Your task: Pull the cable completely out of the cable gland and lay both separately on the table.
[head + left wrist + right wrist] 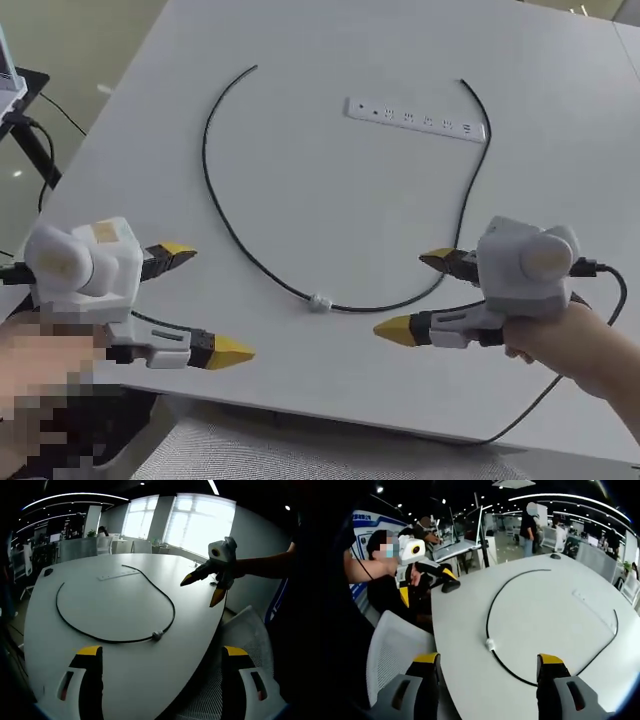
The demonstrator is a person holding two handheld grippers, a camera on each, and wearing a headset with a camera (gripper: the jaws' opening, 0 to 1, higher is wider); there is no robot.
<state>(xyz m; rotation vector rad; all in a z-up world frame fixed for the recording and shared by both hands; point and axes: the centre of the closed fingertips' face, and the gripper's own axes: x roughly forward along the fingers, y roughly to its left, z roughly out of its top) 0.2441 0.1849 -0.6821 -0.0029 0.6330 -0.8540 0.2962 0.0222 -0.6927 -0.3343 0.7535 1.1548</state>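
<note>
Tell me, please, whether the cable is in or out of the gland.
In: the black cable runs out of both sides of the white gland.

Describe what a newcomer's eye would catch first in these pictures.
A black cable loops wide across the white table, with a small white cable gland threaded on it near the front edge. The left gripper and right gripper flank it, yellow-tipped fingers open.

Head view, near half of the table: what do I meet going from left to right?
In order: left tongs, open → cable gland lying on the table → right tongs, open.
</note>
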